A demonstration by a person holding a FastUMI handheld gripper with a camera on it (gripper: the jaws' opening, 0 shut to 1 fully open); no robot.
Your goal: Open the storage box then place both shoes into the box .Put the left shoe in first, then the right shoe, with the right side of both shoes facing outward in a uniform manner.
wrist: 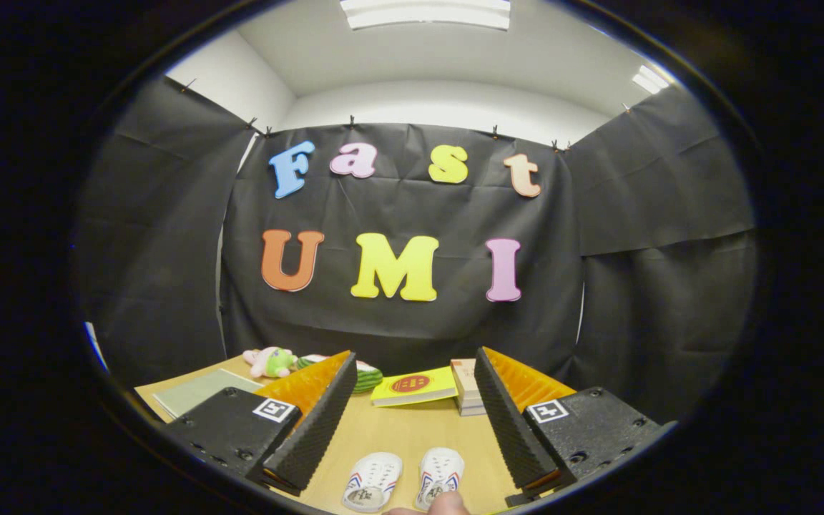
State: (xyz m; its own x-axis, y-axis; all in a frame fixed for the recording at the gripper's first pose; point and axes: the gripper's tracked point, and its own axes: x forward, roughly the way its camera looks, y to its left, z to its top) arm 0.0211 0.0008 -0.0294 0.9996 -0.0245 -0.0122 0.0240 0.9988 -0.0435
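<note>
Gripper (412,422) held level, fingers spread wide, two shoes (403,481) lying between them.

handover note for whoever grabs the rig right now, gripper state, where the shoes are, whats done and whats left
Gripper: open, fingers spread wide, holding nothing.
Shoes: a pair of small white shoes, one and the other, side by side on the wooden table, between the fingers and low in the gripper view. A fingertip touches the near end of the second.
Beyond the fingers: a yellow book, a stack of books, a plush toy.
Done: nothing yet.
Left: find and open the storage box, then left shoe in, then right.
</note>
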